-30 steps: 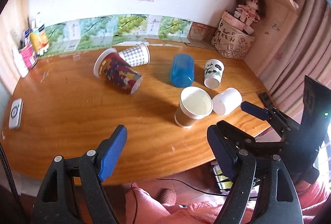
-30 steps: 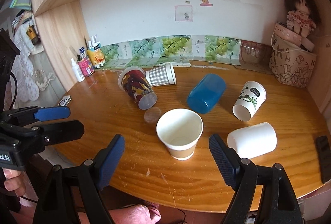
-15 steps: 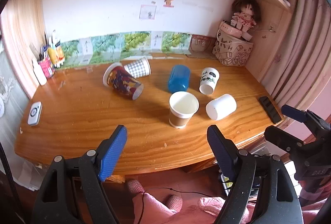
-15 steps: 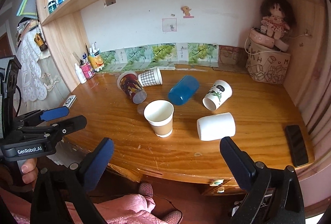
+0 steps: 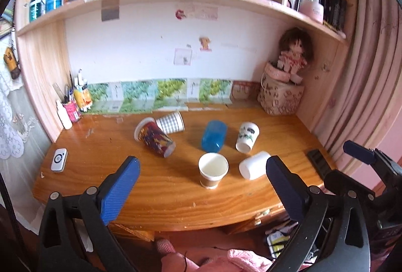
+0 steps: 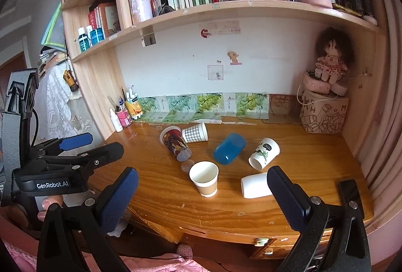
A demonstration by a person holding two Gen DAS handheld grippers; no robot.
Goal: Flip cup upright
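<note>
A brown paper cup (image 5: 213, 171) (image 6: 204, 178) stands upright near the front of the wooden desk (image 5: 160, 194) (image 6: 314, 164). Around it several cups lie on their sides: a plain white one (image 5: 252, 166) (image 6: 253, 185), a white leaf-print one (image 5: 247, 136) (image 6: 264, 153), a blue plastic one (image 5: 214, 136) (image 6: 229, 148), a red patterned one (image 5: 154, 138) (image 6: 175, 143) and a checked one (image 5: 170, 122) (image 6: 195, 132). My left gripper (image 5: 202, 186) and right gripper (image 6: 202, 197) are both open and empty, held back from the desk's front edge.
A black phone (image 5: 318, 162) (image 6: 350, 192) lies at the desk's right edge, a white remote (image 5: 59, 159) at the left. A pen holder with bottles (image 6: 124, 113) stands back left, a doll on a printed basket (image 6: 324, 106) back right. Bookshelves hang above.
Both grippers have pulled back and up from the desk, so the cups look smaller and the bookshelves show. The cups have not moved.
</note>
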